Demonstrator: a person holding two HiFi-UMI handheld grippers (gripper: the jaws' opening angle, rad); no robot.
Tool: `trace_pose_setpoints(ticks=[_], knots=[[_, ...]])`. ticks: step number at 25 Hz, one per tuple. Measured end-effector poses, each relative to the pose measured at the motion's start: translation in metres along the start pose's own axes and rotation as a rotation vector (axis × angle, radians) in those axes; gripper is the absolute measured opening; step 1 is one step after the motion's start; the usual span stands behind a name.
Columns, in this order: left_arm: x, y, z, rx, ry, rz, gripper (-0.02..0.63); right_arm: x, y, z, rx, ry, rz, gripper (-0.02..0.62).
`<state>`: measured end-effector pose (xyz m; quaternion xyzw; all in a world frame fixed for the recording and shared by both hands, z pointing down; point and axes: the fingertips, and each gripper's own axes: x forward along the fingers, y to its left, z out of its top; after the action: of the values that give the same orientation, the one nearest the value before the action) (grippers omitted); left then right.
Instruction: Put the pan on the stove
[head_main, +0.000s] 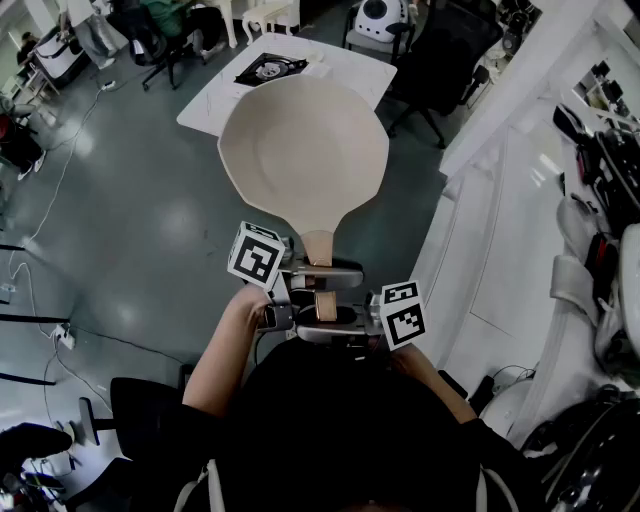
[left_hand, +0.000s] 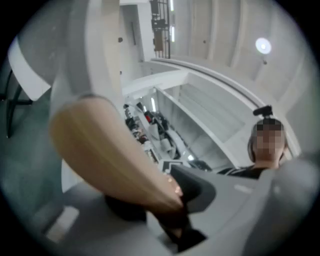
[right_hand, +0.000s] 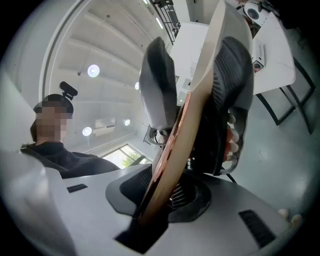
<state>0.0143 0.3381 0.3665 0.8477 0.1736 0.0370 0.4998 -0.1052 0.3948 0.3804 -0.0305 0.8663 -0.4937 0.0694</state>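
Grey floor (head_main: 130, 220) fills the space under you, and the cream pan (head_main: 303, 150) hangs out over it, clear of any support. Both tools are on its wooden handle (head_main: 318, 245), one behind the other. The left gripper (head_main: 320, 270) clamps it on the pan side. The right gripper (head_main: 322, 315) clamps just behind that, near the handle's end.

In the right gripper view the fingers (right_hand: 157, 85) stand narrow with the handle edge-on between them, pads pressing both faces. The left gripper view is blurred, but the tan handle runs down into its fingers (left_hand: 197, 187), and they're closed on it too.

Why two grips? My read is that a wide pan on a short handle wants to droop and roll. The front pair carries the weight, and the rear pair stops the twist. That looks to be working, because the bowl sits open side up in the head view and roughly level.

The black stove (head_main: 271, 69) lies well beyond the fingers, past the pan's far rim, on the white surface (head_main: 215, 105). So the pan is lifted and aimed that way but isn't over the burner yet. I'd say you're mid-carry. What's left is to reach forward until the bowl covers the stove, then lower it flat. Watch the surface's near edge as the rim comes in over it.
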Motion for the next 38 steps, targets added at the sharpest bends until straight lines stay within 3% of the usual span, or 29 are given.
trace_pose_setpoints(ticks=[4, 12, 16, 38], knots=[[0.003, 0.003, -0.015, 0.044, 0.008, -0.004, 0.128, -0.002, -0.006, -0.015, 0.003, 0.042, -0.026, 0.092], [0.004, -0.001, -0.007, 0.081, -0.025, -0.002, 0.121, -0.006, -0.004, -0.012, -0.032, 0.069, -0.02, 0.091], [0.004, -0.003, -0.007, 0.073, -0.018, -0.01, 0.13, -0.004, 0.002, -0.013, -0.086, 0.122, 0.003, 0.115], [0.023, 0.021, 0.032, 0.069, -0.099, 0.018, 0.117, -0.041, -0.011, 0.018, -0.058, 0.149, 0.071, 0.106]])
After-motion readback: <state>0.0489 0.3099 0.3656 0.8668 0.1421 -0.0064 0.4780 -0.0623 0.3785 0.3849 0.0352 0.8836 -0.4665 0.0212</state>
